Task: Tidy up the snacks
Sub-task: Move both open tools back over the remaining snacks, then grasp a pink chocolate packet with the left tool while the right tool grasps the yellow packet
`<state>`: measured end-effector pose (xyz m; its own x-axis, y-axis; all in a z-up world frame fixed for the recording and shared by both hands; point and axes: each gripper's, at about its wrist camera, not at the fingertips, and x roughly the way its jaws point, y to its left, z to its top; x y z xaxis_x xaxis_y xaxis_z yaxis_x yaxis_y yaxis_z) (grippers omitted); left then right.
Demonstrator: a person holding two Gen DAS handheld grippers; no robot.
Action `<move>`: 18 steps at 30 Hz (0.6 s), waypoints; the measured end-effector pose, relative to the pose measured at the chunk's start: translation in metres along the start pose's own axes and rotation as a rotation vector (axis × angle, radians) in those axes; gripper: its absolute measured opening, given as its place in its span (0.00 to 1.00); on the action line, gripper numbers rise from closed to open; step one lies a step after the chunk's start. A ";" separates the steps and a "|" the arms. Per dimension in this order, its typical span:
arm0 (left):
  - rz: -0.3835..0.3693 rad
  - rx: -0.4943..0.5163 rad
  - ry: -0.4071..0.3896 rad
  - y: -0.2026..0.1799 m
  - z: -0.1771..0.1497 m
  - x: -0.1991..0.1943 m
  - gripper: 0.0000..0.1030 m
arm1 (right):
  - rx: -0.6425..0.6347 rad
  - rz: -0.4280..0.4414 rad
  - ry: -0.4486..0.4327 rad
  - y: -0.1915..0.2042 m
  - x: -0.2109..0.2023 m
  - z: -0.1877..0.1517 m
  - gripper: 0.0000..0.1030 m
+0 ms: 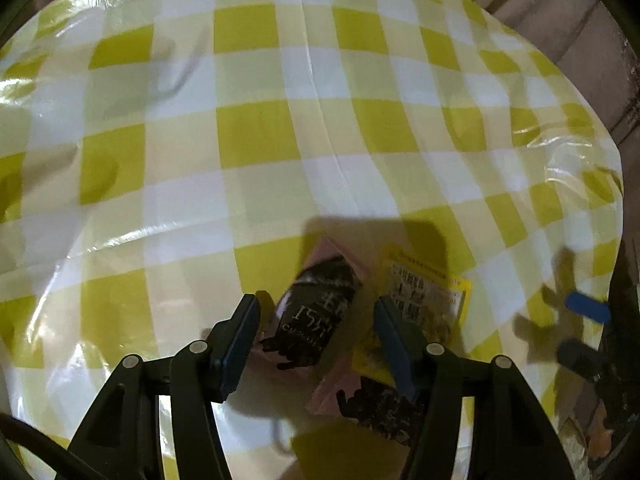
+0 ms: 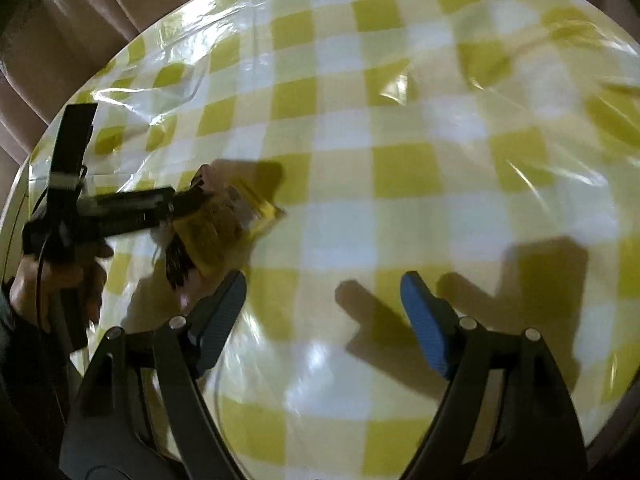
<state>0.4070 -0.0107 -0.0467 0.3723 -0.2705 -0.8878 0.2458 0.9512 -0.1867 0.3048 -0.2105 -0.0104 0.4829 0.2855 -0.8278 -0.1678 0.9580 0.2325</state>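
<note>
Two hand-held grippers over a round table with snack packets in yellow-and-white check.

Nearest in the left wrist view, the left gripper (image 1: 316, 320) stands partly open above a pink-and-black snack packet (image 1: 316, 312); whether its pads touch the packet I cannot tell. A second pink packet (image 1: 376, 404) lies just below, a yellow snack packet (image 1: 428, 292) just beside. The right gripper (image 2: 324, 308) gapes wide over bare tablecloth (image 2: 404, 168), holding nothing. Beyond, a brown wall.
</note>
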 end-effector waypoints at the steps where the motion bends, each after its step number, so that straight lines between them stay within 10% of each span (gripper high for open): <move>1: -0.002 0.012 -0.009 0.000 -0.002 0.000 0.52 | -0.015 0.004 -0.003 0.004 0.004 0.004 0.79; 5: -0.037 0.018 -0.003 0.001 -0.011 -0.005 0.34 | -0.073 0.016 -0.005 0.024 0.029 0.029 0.81; 18: -0.085 0.050 0.000 -0.021 -0.048 -0.017 0.31 | -0.198 0.106 0.102 0.053 0.072 0.024 0.79</move>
<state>0.3525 -0.0189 -0.0478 0.3485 -0.3498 -0.8696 0.3206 0.9163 -0.2401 0.3512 -0.1384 -0.0460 0.3662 0.3704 -0.8536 -0.3832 0.8960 0.2244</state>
